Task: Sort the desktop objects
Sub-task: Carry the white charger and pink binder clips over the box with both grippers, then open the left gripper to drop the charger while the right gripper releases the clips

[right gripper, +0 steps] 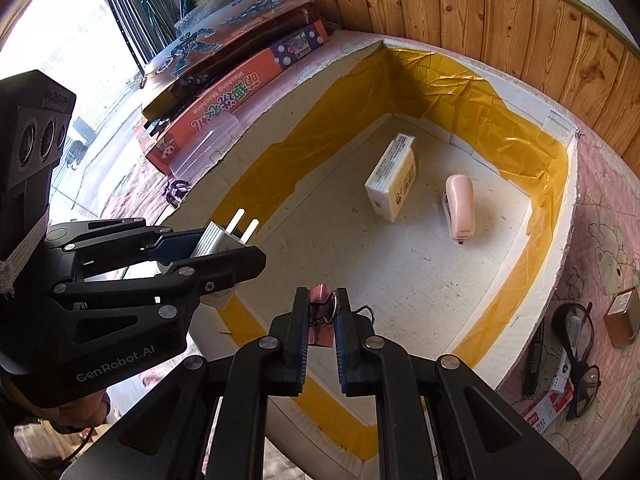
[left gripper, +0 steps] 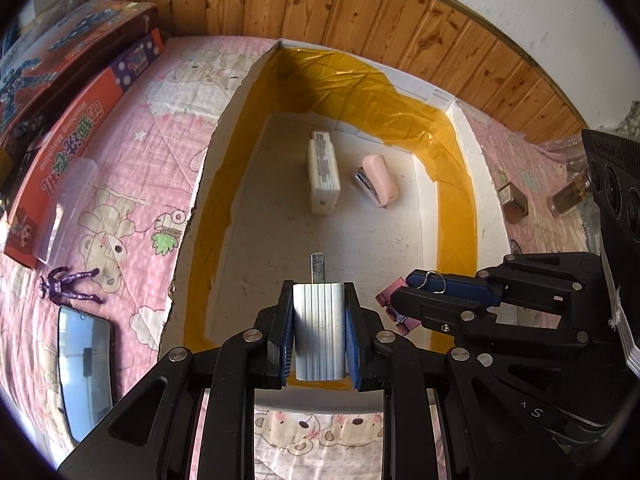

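Our left gripper [left gripper: 320, 332] clamped a plug adapter [left gripper: 319, 330], our right gripper [right gripper: 323, 320] a pink binder clip [right gripper: 320, 312]; only the right view showed glasses [right gripper: 576, 360] at four o'clock.

The right tool [right gripper: 322, 312] is pinching a pink binder clip [right gripper: 320, 314] above the near edge of a white foam box [right gripper: 568, 216] lined with yellow tape. At the left, the left tool [right gripper: 224, 250] is gripping a silver plug adapter [right gripper: 218, 238], prongs outward. Inside the box a white pack [right gripper: 394, 178] and a pink stapler [right gripper: 461, 206] are lying near each other, not touching.
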`<state>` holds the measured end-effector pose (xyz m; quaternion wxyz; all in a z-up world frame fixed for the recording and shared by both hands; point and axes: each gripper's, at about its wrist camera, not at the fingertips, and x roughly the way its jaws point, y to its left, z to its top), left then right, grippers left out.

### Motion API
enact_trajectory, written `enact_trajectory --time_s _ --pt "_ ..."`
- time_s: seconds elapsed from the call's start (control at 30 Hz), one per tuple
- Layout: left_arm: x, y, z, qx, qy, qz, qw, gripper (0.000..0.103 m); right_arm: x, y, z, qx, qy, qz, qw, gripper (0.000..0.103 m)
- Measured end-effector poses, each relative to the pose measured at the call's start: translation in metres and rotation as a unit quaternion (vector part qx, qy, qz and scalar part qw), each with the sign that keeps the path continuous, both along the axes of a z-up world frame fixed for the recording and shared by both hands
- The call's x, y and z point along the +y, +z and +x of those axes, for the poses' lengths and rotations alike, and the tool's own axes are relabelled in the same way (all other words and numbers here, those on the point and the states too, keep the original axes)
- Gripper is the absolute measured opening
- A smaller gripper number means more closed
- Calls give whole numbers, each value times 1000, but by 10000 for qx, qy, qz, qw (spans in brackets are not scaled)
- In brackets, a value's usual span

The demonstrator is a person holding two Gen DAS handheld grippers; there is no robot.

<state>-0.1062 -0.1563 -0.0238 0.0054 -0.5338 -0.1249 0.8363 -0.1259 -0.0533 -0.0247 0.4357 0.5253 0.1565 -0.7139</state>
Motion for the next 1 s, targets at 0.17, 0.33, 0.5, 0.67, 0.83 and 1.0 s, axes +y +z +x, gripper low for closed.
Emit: enact_trajectory --time_s 0.17,0.33,0.5,0.67,0.83,1.0 --pt "3 -8 -5 -219 -149 -63 9996 22 -5 -10 -5 -127 46 221 9997 13" --pt "3 -19 -12 -500 -277 -118 9983 22 -10 -21 -10 -256 94 488 9984 13" --pt "1 -29 -19 -790 -419 -34 9960 22 -15 -28 -16 -439 98 673 9967 13" --pt "1 -34 -25 -916 -486 -113 9946 22 -18 -35 -22 -607 80 810 9948 13" --pt "6 -35 -31 -898 -587 -265 9939 22 -20 -44 -25 -669 73 1026 9924 13" --pt "5 -43 -36 -1047 -571 -276 9925 22 -22 -49 -22 -669 121 1186 9906 13"
